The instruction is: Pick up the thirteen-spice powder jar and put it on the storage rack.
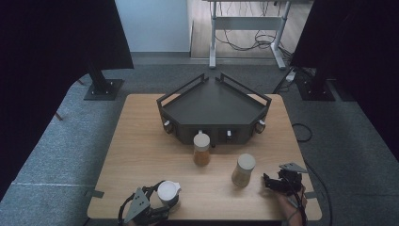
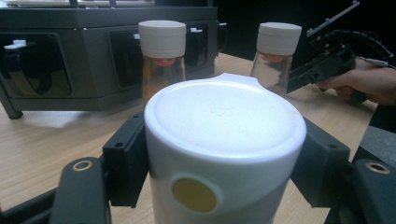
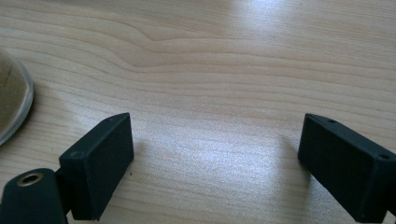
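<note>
Left tool [image 2: 224, 163] clamped on white-capped jar [image 2: 224, 140], near worktop [image 1: 141, 155] front-left edge. Jar rigid, smooth, likely slippery and light; grip sits at cap sides. Right tool [image 3: 215, 158] wide open, empty.

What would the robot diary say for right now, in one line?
left gripper: shut on white-lidded jar | right gripper: open, nothing between jaws | two other jars: upright before dark tray
</note>
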`<state>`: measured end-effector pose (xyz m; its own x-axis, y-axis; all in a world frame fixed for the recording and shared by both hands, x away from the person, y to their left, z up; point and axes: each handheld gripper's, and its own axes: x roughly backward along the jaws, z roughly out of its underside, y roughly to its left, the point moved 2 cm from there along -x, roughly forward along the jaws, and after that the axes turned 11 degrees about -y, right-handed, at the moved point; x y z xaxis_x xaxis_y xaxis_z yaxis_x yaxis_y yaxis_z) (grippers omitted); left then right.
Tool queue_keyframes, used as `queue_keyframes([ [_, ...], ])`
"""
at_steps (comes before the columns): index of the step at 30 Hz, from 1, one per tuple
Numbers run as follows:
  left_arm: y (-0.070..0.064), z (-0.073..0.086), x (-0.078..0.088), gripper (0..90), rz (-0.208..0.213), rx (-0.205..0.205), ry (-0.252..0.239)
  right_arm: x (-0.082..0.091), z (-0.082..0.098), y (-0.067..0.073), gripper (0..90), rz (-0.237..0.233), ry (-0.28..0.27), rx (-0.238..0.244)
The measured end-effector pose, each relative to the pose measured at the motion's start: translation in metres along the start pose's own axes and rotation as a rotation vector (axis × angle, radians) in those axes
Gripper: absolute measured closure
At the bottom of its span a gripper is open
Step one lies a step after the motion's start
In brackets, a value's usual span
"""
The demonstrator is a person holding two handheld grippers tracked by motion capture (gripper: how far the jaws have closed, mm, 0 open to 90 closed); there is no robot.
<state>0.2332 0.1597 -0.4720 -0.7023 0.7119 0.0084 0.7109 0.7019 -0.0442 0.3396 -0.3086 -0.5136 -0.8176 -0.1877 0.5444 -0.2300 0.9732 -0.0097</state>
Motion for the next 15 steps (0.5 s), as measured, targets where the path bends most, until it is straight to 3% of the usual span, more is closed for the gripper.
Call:
queue_keyframes([
  [15,-0.0025,-0.0038,-0.0012,30.7,-0.009,-0.032,0.027,0.0,0.0,0.0001,9.7,-0.003,0.0,0.002],
])
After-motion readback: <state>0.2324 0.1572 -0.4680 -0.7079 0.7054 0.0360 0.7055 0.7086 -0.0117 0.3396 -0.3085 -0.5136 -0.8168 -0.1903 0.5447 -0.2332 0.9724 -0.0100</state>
